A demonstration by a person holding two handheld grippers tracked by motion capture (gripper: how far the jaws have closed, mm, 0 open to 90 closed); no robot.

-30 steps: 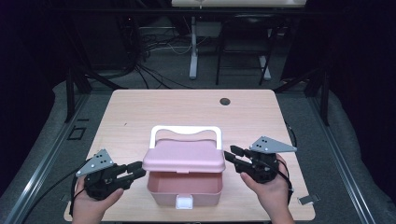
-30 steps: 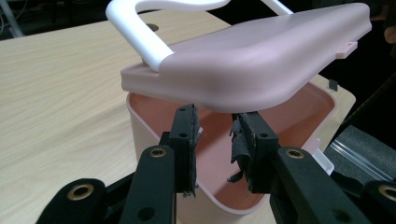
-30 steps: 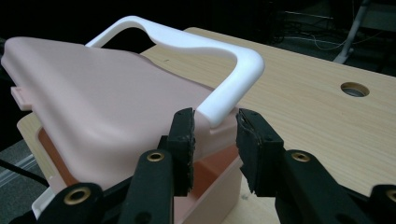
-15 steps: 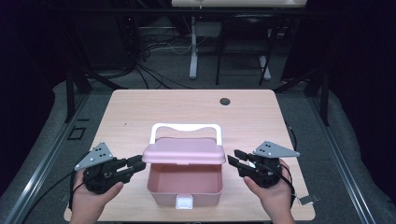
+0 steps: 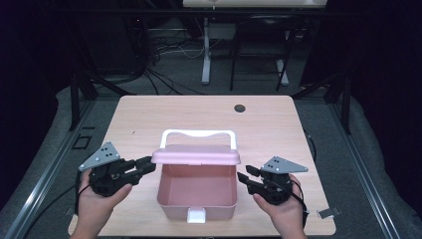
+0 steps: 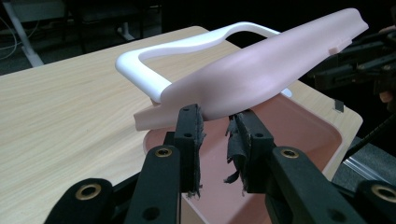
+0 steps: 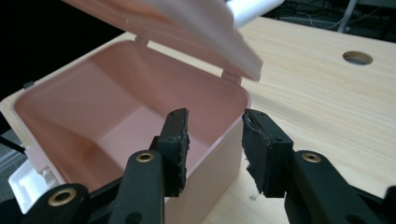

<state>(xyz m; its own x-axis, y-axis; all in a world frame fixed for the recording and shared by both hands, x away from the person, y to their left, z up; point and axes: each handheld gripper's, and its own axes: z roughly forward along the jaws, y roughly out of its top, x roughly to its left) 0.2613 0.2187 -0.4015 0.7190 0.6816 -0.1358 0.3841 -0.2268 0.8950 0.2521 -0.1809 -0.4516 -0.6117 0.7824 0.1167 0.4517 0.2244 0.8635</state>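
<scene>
A: Where's the box?
B: Pink plastic box [image 5: 197,191] sits at the near middle of the wooden table [image 5: 149,117], lid [image 5: 196,155] raised, white handle [image 5: 198,134] on the lid's far side, white latch [image 5: 196,215] on the near wall.
A: Left gripper?
B: Left gripper [image 5: 143,166] at the lid's left end. Its jaws have just been closing a little; in the left gripper view the lid edge [image 6: 261,79] rests at the pad tips, gap between the pads, can't tell if they pinch it.
A: Right gripper?
B: Right gripper [image 5: 245,177] just beside the box's right wall. Jaws have just been opening, now apart, straddling the rim [image 7: 233,126] without pressing it.
</scene>
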